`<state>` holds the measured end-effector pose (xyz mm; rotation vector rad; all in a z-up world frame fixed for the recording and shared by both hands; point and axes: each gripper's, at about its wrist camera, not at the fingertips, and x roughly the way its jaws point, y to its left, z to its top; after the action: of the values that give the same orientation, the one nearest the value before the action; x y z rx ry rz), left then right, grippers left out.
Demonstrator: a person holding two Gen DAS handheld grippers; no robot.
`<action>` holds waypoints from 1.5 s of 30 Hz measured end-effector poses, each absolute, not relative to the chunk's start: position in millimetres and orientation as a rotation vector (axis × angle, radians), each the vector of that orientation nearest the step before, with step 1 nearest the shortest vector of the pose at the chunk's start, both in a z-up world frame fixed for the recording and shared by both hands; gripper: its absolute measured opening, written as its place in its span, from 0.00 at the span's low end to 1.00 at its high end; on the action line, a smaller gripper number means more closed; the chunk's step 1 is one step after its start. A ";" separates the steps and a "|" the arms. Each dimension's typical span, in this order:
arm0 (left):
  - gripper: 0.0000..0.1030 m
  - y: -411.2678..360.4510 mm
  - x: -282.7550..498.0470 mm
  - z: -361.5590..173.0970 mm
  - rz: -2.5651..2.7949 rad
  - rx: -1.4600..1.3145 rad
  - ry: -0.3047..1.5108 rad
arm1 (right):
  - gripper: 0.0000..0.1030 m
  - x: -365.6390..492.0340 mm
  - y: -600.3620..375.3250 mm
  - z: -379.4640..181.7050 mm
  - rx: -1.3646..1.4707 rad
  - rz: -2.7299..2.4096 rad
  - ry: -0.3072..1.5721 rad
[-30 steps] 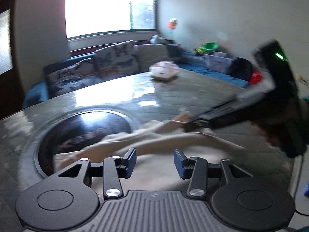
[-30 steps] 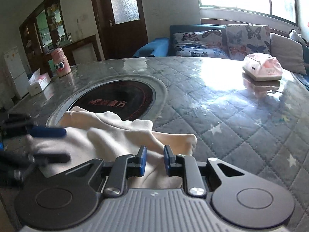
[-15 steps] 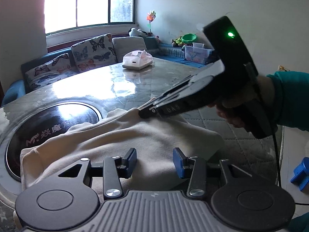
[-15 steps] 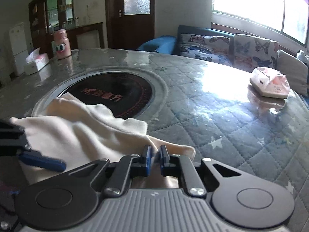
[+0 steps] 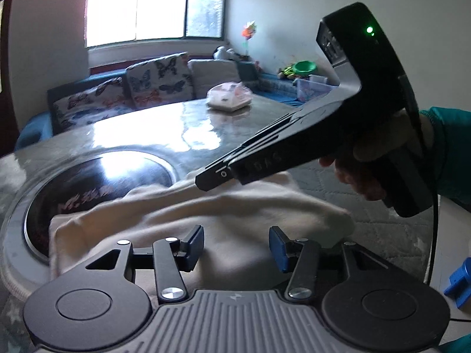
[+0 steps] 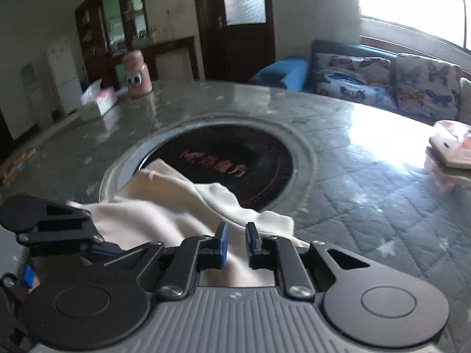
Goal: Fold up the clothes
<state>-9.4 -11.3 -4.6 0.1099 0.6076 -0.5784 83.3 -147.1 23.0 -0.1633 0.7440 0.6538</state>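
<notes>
Trouble, as I judge it, would come from the cloth itself: the cream garment [image 5: 241,214] is soft and limp, and part of it lies over the dark round hob [image 6: 235,161] sunk in the table [image 6: 368,176]. A pull at one edge alone could drag the whole bundle across the glossy tabletop instead of turning a flap, and loose layers could slide apart or bunch. The two tools are also close together over the same cloth, so they could knock each other.

From the left gripper [image 5: 237,245], the garment fills the near table from 9 o'clock round to 3 o'clock, with a raised ridge across its middle and a rounded corner out at 3 o'clock. It looks doubled over and rumpled, edges not squared. Whether it is partway folded or a loose heap, I cannot say.

That left gripper stands with its jaws wide apart above the cloth, holding nothing. The right gripper [image 6: 237,244], in a hand [image 5: 362,173] with a teal sleeve [image 5: 450,153], has its jaws narrowed to a small gap with cloth right beneath; nothing shows pinched between them. A pink tissue box [image 5: 228,97] sits well away at 12 o'clock.
</notes>
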 end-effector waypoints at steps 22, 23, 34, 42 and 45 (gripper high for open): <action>0.56 66.9 -8.8 -2.3 -0.424 -0.101 0.625 | 0.20 106.1 -86.9 16.5 -0.198 0.726 0.780; 0.56 68.4 -9.8 -2.9 -0.425 -0.104 0.624 | 0.20 107.5 -81.2 14.9 -0.204 0.731 0.781; 0.61 69.1 -27.3 1.7 -0.410 -0.076 0.590 | 0.30 108.8 -46.6 27.8 -0.280 0.841 0.741; 0.62 81.6 -42.8 6.4 -0.321 -0.087 0.557 | 0.35 108.5 -3.6 23.9 -0.437 1.006 0.743; 0.65 90.8 -44.0 7.3 -0.277 -0.117 0.557 | 0.35 117.2 4.1 22.2 -0.450 1.044 0.763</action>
<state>-44.0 90.8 7.3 -0.1165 0.5570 -0.2772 117.2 4.1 22.2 -0.4501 0.7629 1.0438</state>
